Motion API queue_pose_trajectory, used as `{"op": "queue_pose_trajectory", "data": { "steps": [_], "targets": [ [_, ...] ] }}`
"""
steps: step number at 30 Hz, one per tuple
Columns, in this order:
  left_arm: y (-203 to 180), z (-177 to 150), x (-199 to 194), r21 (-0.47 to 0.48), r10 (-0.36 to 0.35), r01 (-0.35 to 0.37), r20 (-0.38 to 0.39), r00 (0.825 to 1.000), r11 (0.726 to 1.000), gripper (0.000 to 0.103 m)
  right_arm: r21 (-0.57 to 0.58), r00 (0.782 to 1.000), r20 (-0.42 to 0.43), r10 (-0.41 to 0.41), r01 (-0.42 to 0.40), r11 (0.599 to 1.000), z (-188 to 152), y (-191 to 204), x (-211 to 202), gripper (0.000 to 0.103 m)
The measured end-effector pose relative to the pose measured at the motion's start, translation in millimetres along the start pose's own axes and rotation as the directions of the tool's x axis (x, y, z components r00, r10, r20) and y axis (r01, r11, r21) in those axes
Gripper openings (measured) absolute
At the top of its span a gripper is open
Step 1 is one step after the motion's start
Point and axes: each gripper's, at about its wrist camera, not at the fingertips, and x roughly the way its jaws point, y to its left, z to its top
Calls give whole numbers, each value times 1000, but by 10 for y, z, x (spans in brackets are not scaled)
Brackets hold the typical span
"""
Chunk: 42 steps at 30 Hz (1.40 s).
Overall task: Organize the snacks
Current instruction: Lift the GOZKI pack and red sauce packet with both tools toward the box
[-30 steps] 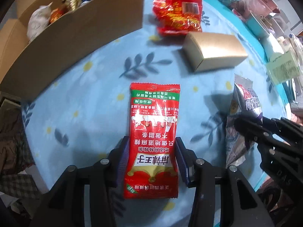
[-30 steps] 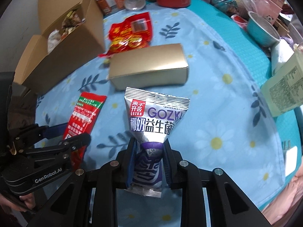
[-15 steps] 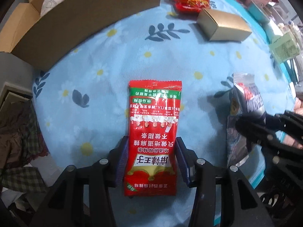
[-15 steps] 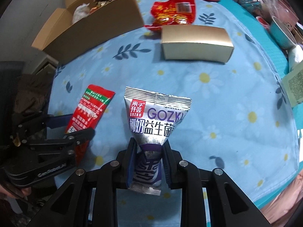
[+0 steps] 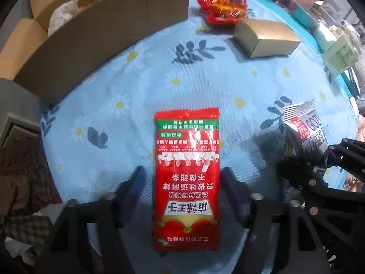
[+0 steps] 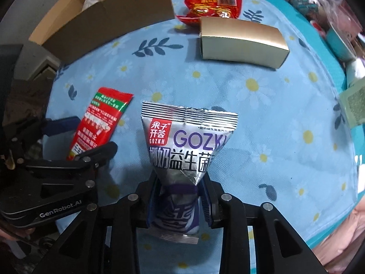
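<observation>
A red spicy-strip packet [image 5: 187,178] lies flat on the blue daisy cloth [image 5: 127,118] between the fingers of my left gripper [image 5: 182,182]. The left jaws are opening, and a gap shows between each pad and the packet's edges. From the right wrist view the same packet [image 6: 100,125] sits inside the left gripper [image 6: 84,139]. My right gripper [image 6: 180,196] still pinches the lower neck of a silver GOZKH snack bag [image 6: 182,141]; its jaws are opening too. In the left wrist view that bag [image 5: 303,130] and the right gripper [image 5: 308,157] are at the right edge.
An open cardboard box [image 5: 102,38] holding several snacks stands at the back left. A gold carton [image 5: 267,38] and a red candy bag [image 5: 223,4] lie behind the packets. A pale green carton [image 5: 340,54] and clutter line the right side. The table edge is close at front left.
The left jaws have spread off the red packet's sides. The right jaws have loosened a little on the silver bag. Both views have slid across the table towards the cardboard box.
</observation>
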Motion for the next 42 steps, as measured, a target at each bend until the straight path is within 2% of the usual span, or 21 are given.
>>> {"op": "queue_pose_trajectory", "data": {
  "steps": [3, 5, 10, 23, 34, 42],
  "targets": [
    [105, -135, -127, 2, -13, 13, 8, 1000, 1000, 45, 4, 1000, 7, -18, 18, 1000, -4, 55, 20, 31],
    [115, -143, -159, -3, -27, 27, 11, 1000, 1000, 44, 4, 1000, 7, -18, 18, 1000, 1, 90, 27, 25],
    [263, -164, -231, -14, -59, 59, 13, 998, 998, 44, 8, 1000, 5, 11, -11, 1000, -30, 140, -9, 24],
    [490, -228, -636, -43, -74, 76, 49, 996, 996, 44, -1, 996, 30, 80, -80, 997, 19, 413, -170, 24],
    [703, -120, -1170, -116, -64, 83, 157, 985, 990, 44, -80, 988, 99, 119, -111, 991, 255, 605, -601, 24],
    [948, 51, -1579, -173, -44, 91, 260, 965, 981, 44, -133, 977, 182, 115, -91, 987, 468, 725, -1045, 24]
  ]
}}
